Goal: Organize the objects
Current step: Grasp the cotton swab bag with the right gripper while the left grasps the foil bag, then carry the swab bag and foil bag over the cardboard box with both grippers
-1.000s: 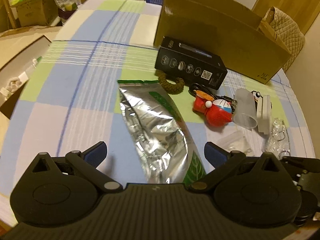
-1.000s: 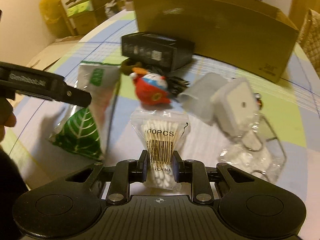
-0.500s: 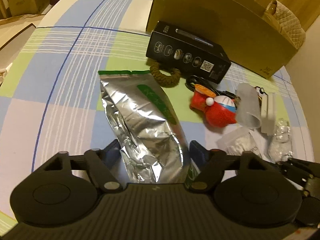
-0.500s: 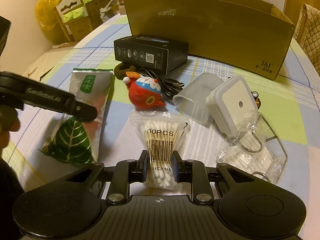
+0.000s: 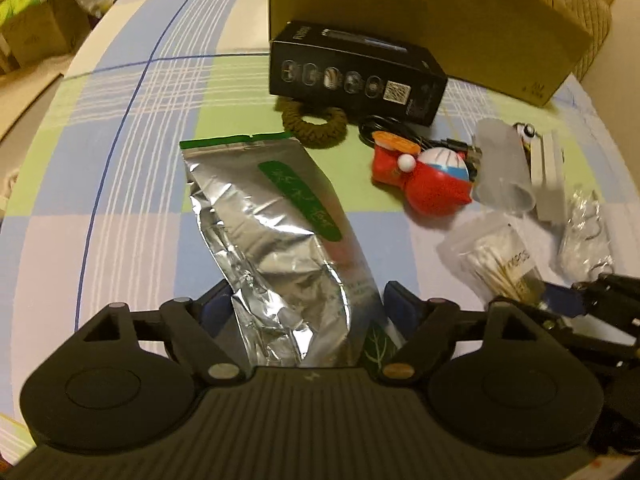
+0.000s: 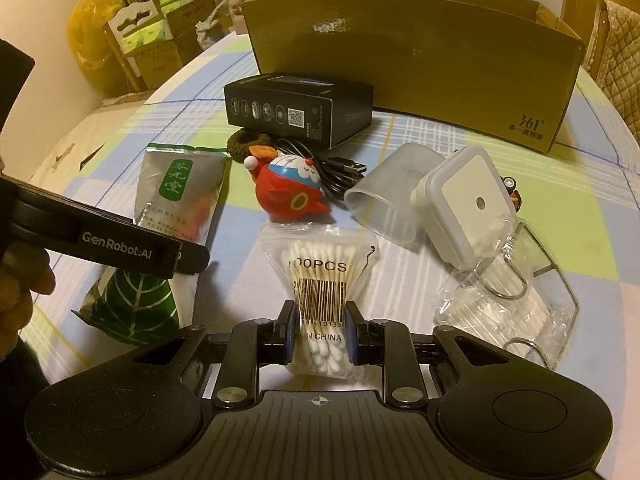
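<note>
A silver foil pouch (image 5: 272, 224) with a green label lies on the checked tablecloth; its lower end sits between the blue pads of my left gripper (image 5: 306, 308). The jaws are opening and the pads stand close beside the pouch's edges. In the right wrist view, one left finger (image 6: 160, 252) hangs over the pouch (image 6: 180, 184). My right gripper (image 6: 318, 326) is shut on a clear bag of cotton swabs (image 6: 320, 264), pinched at its barcode. That bag (image 5: 500, 264) also shows at the right of the left wrist view.
An open cardboard box (image 6: 400, 48) stands at the back. In front of it lie a black carton (image 6: 296, 108), a brown braided ring (image 5: 314, 124), a red toy figure (image 6: 292, 192), a black USB cable (image 6: 340, 168), a translucent cup (image 6: 384, 204), a white square device (image 6: 464, 208) and a clear packet (image 6: 508, 300).
My left gripper came down and forward over the foil pouch, and its jaws narrowed from wide open to either side of it. The right gripper and swab bag stayed put.
</note>
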